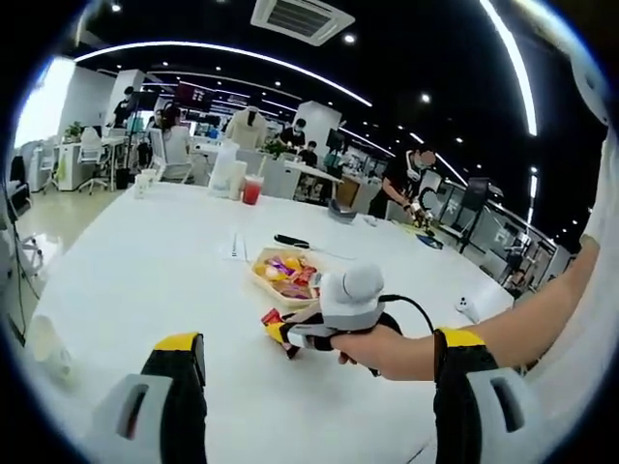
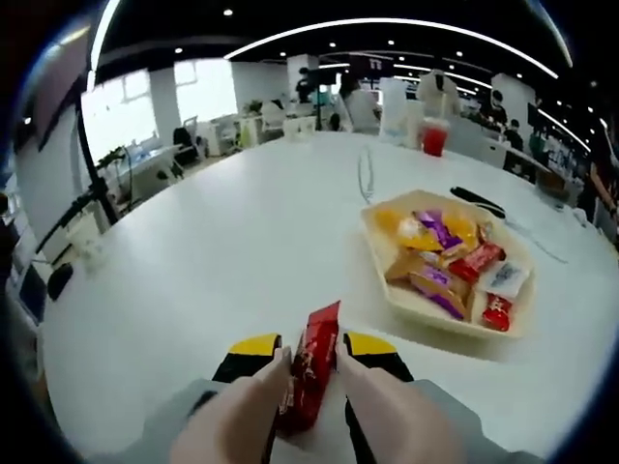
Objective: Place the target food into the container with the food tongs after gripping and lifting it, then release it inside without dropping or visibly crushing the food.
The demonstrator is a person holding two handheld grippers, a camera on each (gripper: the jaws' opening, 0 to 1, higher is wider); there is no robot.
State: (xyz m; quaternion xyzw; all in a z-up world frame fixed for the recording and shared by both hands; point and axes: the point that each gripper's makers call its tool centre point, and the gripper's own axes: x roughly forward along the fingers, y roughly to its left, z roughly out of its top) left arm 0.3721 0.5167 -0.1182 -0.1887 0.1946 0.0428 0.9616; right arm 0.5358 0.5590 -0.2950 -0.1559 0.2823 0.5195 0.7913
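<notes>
The red snack packet (image 2: 311,372) sits low in the centre of the right gripper view, pinched between my right gripper (image 2: 311,350) and its yellow-tipped jaws, above the white table (image 2: 222,242). The tray (image 2: 406,300) of wrapped sweets lies to the right, so carrying and releasing remain. My left gripper (image 1: 319,353) holds nothing, jaws apart.

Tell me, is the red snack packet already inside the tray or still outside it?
Outside. In the right gripper view the red snack packet is clamped between the right gripper's fingers, short of the tray.
</notes>
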